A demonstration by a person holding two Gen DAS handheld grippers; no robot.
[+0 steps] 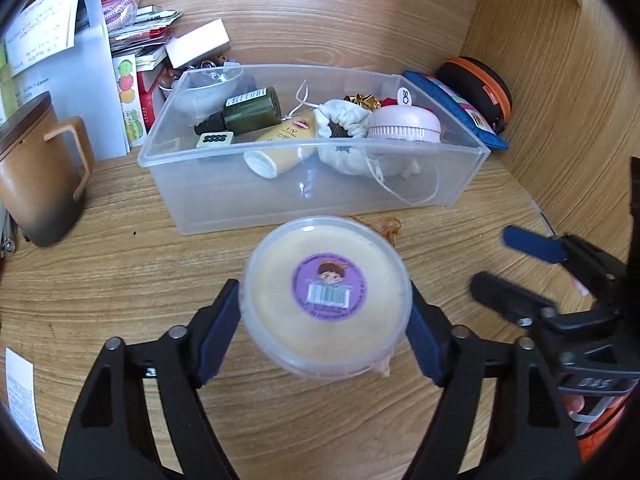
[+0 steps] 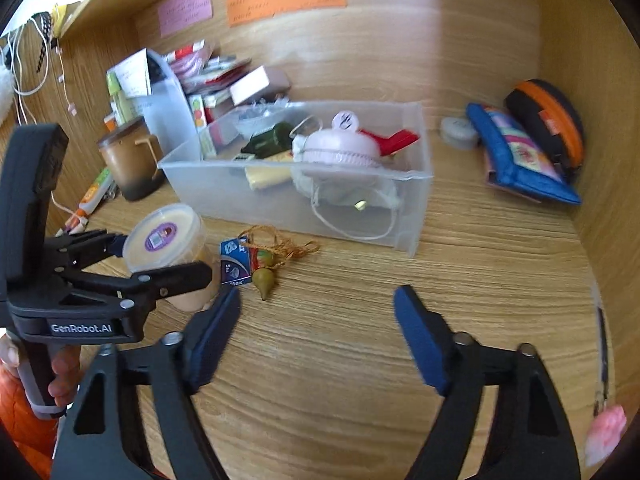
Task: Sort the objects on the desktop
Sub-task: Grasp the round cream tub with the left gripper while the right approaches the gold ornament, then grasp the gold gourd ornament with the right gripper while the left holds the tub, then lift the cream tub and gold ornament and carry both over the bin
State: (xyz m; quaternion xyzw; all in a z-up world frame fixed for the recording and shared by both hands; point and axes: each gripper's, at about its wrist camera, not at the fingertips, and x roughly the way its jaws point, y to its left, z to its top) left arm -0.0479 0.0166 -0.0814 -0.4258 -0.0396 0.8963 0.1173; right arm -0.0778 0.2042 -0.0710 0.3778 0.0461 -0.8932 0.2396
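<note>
Where the left wrist camera looks down its own fingers, the left tool [image 1: 325, 338] pinches a round clear tub [image 1: 325, 296] by its sides, one blue pad against each wall. The tub's lid carries a purple round sticker with a barcode, and the cream-coloured contents show through. It is held above the wooden tabletop [image 1: 132, 264], just in front of a clear plastic bin [image 1: 316, 184]. Inside the bin lie a dark green bottle [image 1: 250, 112], a yellow tube [image 1: 280, 146], a white drawstring pouch [image 1: 352, 140] and a pink round brush [image 1: 404, 124]. A brown mug [image 1: 38, 168] stands left of the bin. Blue and black-and-orange pouches lean at the wall to the right. The right tool [image 1: 508, 260] shows at the right edge, its fingers apart.

Through the right wrist camera, the right tool [image 2: 318, 336] is spread wide with nothing between its blue pads, over bare tabletop [image 2: 480, 280]. To the left, the left tool [image 2: 160, 254] grips the tub [image 2: 164, 240]. Just beside the tub a small blue packet [image 2: 234, 260] and a small olive-coloured top on an orange cord [image 2: 265, 278] lie on the wood, in front of the bin [image 2: 412, 200]. Coloured paper notes hang on the back wall.
</note>
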